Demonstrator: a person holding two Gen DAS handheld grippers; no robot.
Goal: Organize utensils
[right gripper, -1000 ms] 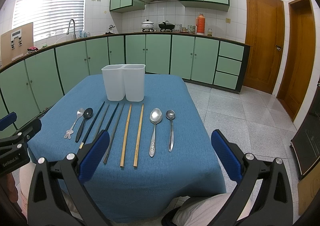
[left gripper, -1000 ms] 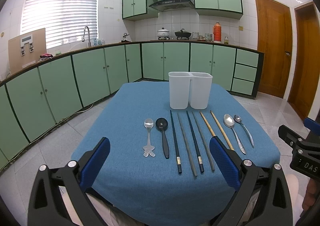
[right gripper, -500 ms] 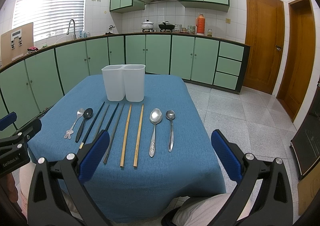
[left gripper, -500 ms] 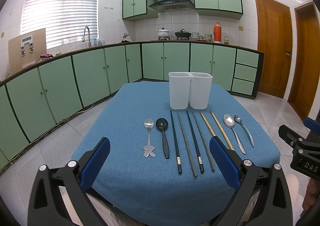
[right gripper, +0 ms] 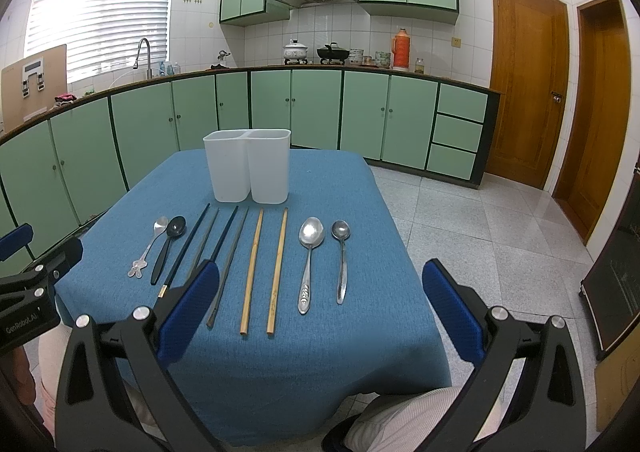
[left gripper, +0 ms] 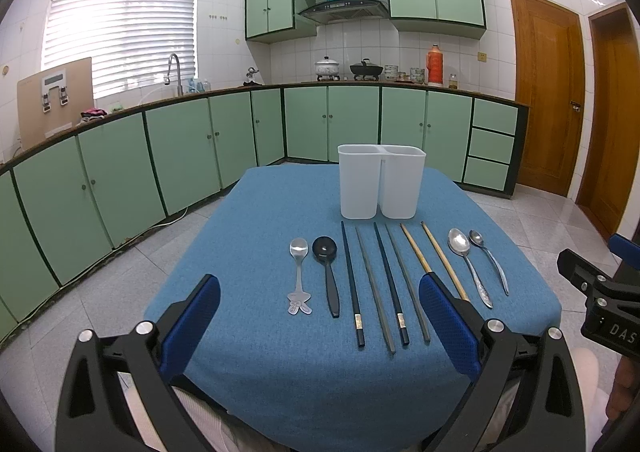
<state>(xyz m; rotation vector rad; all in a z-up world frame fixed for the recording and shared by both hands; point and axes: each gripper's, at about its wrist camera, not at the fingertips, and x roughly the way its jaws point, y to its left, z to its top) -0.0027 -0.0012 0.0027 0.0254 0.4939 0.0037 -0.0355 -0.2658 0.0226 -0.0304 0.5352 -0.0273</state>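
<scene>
Both claws are spread wide and carry nothing: the left claw [left gripper: 320, 328] hangs at the near edge of the surface [left gripper: 280, 384], the right claw [right gripper: 320, 312] likewise. No utensil has been lifted; the task appears not yet begun. Ahead of the claws the utensils lie in one row, handles toward the claws: a small spoon with a shaped handle [left gripper: 299, 276], a black spoon [left gripper: 327, 272], two dark chopsticks [left gripper: 352, 284] alternating with two grey chopsticks [left gripper: 374, 288], a pair of bamboo chopsticks [right gripper: 264, 268], a large steel spoon [right gripper: 309, 260] and a small steel spoon [right gripper: 341, 256]. Beyond the row, well apart from both claws, stands a white two-compartment holder [left gripper: 380, 180], upright and apparently empty. Risks, as judged: the chopsticks are thin, lie flat on cloth and sit close together, so a pinch may slip off or drag a neighbour; the smooth spoons may pivot in the grip; the light holder may tip if struck at the rim; pairs may be split between compartments.
</scene>
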